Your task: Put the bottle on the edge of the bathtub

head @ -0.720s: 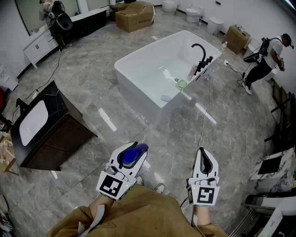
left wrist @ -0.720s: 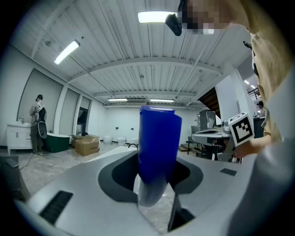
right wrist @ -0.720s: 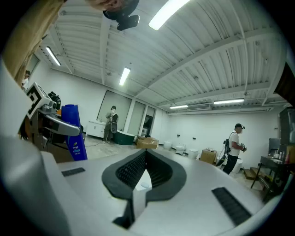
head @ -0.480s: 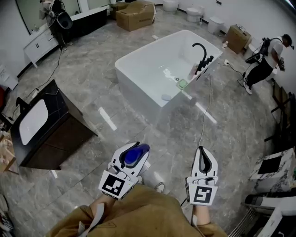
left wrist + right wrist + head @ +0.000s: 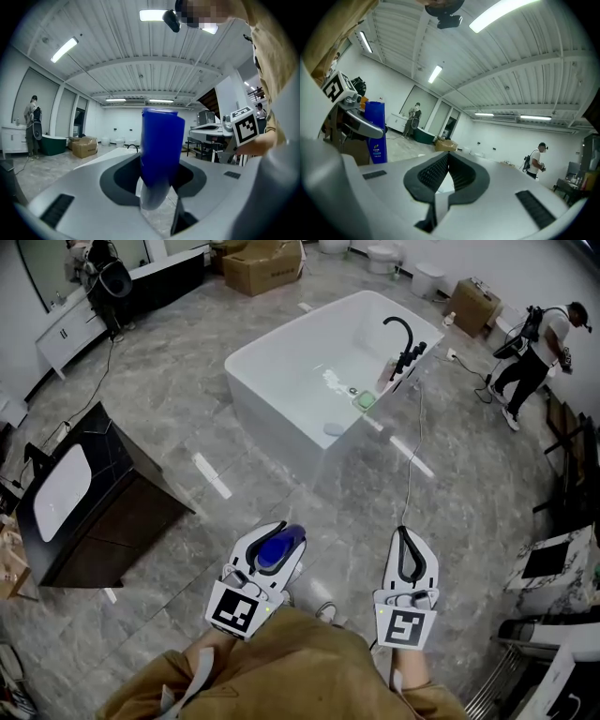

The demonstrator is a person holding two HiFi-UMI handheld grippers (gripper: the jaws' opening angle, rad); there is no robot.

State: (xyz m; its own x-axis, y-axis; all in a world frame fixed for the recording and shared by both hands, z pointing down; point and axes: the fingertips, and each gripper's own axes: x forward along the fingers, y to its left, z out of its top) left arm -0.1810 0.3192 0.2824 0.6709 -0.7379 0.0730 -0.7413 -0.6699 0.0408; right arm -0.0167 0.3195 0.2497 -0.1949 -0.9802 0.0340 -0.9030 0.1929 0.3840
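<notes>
Currently the left gripper (image 5: pixel 281 542) is pinching a blue cylindrical plastic bottle (image 5: pixel 161 145). Its jaws are pressing on both sides of the body. The bottle's long axis is standing upright, crosswise to the level jaws. The right gripper (image 5: pixel 406 557) is carrying nothing, and its jaws are lying pressed together at the tips.

Both grippers are being held side by side, well apart from the white rectangular bathtub (image 5: pixel 279 426). Open grey stone floor (image 5: pixel 309 502) is lying between them and the tub.

Key relation: the tub's near rim is lying straight ahead of the left gripper's jaws. A black curved faucet (image 5: pixel 405 338) is sitting on the tub's far right side. Neither hand is looking clearly nearer the tub, but only the left is loaded.

Judgement: the coming move is calling for a forward carry to the near rim. The bottle is needing to stay upright so that its end meets the narrow ledge flat.

Against the earlier frames: the tub is sitting slightly higher and further left in the head view. The grip on the bottle is looking unchanged. The gap to the tub is not visibly closing.
</notes>
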